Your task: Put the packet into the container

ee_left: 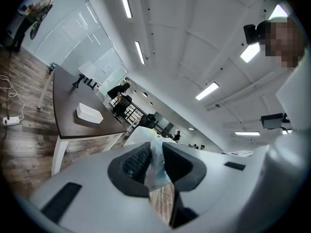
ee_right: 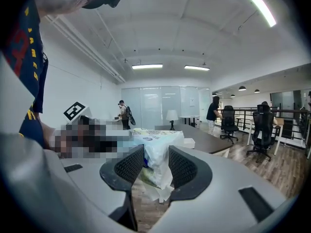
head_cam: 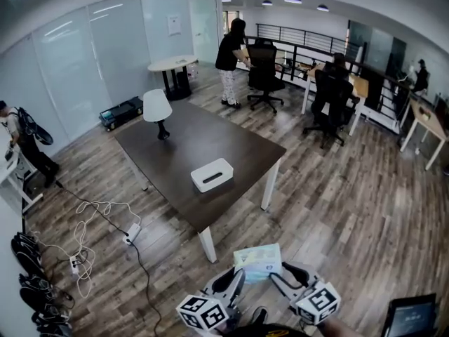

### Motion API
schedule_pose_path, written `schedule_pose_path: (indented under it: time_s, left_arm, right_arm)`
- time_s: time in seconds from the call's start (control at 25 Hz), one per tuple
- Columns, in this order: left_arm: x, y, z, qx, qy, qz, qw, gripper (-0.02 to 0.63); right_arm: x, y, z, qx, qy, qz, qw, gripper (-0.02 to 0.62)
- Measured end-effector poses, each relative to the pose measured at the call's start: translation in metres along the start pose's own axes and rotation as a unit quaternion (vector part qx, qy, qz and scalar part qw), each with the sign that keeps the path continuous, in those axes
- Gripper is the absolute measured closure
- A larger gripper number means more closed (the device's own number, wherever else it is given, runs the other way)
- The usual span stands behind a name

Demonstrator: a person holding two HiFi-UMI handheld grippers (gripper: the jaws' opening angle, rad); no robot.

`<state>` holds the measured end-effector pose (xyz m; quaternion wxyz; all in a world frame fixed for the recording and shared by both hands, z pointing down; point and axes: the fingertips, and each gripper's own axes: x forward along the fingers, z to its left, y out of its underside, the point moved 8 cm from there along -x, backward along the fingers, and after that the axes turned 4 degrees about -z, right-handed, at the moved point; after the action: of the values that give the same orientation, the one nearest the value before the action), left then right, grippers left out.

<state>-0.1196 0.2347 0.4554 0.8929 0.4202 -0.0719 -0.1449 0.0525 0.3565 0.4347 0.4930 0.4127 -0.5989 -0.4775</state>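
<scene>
A pale green and white packet [head_cam: 257, 262] hangs over the wood floor, short of the near corner of the dark table [head_cam: 175, 142]. My left gripper [head_cam: 240, 275] is shut on its left edge and my right gripper [head_cam: 276, 278] on its right edge. In the left gripper view the packet [ee_left: 156, 165] is pinched thin between the black pads of the left gripper [ee_left: 154, 163]. The right gripper view shows it [ee_right: 158, 152] bulging between the jaws of the right gripper [ee_right: 156, 168]. The white rectangular container [head_cam: 212, 175] sits open-topped on the table, well ahead of both grippers.
A white table lamp [head_cam: 157, 111] stands at the table's far end. Cables and a power strip [head_cam: 131, 234] lie on the floor to the left. Several people and black office chairs [head_cam: 265, 72] are at desks in the back. A screen [head_cam: 409, 317] shows at bottom right.
</scene>
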Motion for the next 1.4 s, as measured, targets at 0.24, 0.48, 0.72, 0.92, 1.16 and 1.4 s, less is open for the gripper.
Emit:
schedule_pose_path:
  time_s: [0.24,0.48,0.72,0.92,1.16,1.4]
  left_arm:
    - [0.037,0.003,-0.013,0.008,-0.02,-0.012,0.9997,0.538]
    - [0.064,0.001,-0.007,0.011,-0.036,-0.012,0.9992,0.538]
    - [0.097,-0.005,0.022,-0.002,-0.04,-0.007,0.9992,0.538]
    - [0.137,-0.023,0.053,-0.016,-0.037,-0.004,0.9992,0.538]
    - [0.181,-0.062,0.096,0.003,-0.034,-0.001,0.9994,0.538]
    - [0.205,-0.096,0.132,0.019,-0.044,-0.008,0.9988,0.538]
  right_arm:
    - [0.003,0.001,-0.048,-0.01,-0.027,-0.01,1.0,0.431]
    - [0.017,-0.003,-0.075,0.008,-0.037,-0.002,0.999,0.431]
    - [0.05,0.001,-0.104,0.012,-0.036,0.011,0.999,0.431]
    - [0.091,-0.008,-0.139,0.009,-0.033,0.021,0.999,0.431]
    - [0.153,-0.021,-0.175,0.014,-0.038,0.026,0.999,0.431]
    - [0.21,-0.032,-0.193,0.015,-0.055,0.03,0.998,0.431]
